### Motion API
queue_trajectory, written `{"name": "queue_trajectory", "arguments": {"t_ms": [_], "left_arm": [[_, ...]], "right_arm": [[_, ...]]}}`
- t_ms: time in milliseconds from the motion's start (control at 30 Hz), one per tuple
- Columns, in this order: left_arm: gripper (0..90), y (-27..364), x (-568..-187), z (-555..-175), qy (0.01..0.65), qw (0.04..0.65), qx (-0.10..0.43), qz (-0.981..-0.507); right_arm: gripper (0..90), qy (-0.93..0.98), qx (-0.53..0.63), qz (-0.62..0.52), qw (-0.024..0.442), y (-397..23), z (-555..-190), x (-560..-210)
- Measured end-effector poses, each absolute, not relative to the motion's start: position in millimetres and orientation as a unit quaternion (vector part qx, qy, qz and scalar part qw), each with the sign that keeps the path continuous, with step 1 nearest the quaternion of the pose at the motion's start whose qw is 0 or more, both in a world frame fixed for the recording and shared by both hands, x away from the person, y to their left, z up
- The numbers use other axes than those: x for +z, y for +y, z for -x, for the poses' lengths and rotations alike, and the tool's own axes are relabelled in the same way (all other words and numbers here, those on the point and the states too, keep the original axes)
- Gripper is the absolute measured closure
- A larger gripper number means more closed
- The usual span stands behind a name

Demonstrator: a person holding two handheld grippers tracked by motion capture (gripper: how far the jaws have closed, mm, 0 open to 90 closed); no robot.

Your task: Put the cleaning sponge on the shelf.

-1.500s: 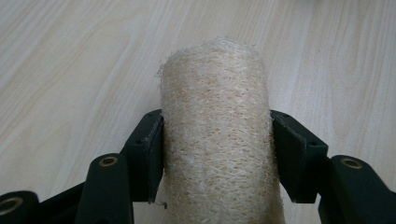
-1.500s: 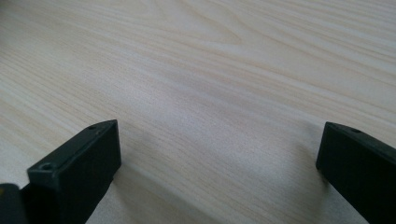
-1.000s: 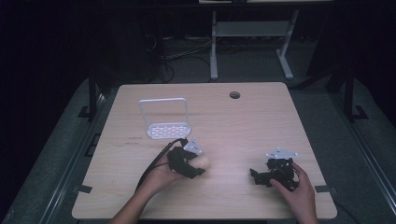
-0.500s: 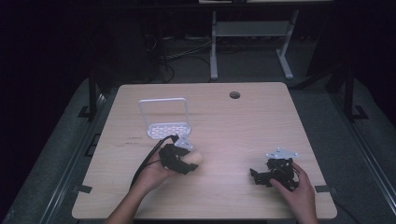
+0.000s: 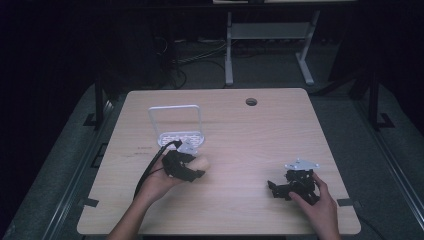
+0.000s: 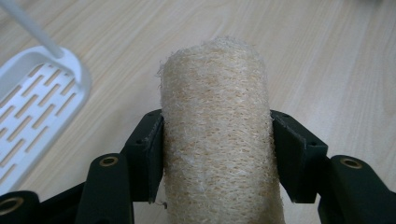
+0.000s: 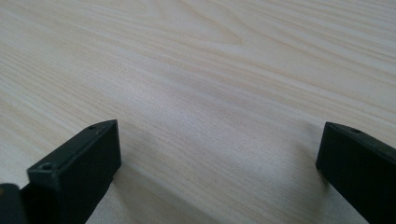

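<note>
At the left of the desk (image 5: 260, 130) the white slotted rack (image 5: 180, 137) stands with nothing on it, so the placing is not yet done; just beside its near edge your left claw (image 5: 192, 167) has the pick-up finished, its jaws pressed on both sides of the loofah roll (image 6: 217, 126), which sits between them above the wood. What is left, I judge, is to carry the roll over the rack and let go; your right claw (image 5: 280, 189), resting low at the right, is wide open and holds nothing.
</note>
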State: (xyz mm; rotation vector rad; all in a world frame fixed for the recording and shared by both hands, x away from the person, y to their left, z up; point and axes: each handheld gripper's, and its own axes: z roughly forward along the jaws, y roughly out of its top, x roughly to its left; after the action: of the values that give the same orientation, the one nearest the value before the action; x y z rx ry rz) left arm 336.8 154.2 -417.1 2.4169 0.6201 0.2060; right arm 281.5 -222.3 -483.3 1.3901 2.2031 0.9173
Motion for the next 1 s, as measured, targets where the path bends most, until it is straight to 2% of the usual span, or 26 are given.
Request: {"name": "queue_trajectory", "arguments": {"t_ms": [1000], "left_arm": [[40.8,199.6,-407.8,-352.7,0.298,0.32,0.119,-0.891]], "right_arm": [[0.0,0.783,0.326,-0.494,0.189,-222.3,-281.5,-483.3]]}}
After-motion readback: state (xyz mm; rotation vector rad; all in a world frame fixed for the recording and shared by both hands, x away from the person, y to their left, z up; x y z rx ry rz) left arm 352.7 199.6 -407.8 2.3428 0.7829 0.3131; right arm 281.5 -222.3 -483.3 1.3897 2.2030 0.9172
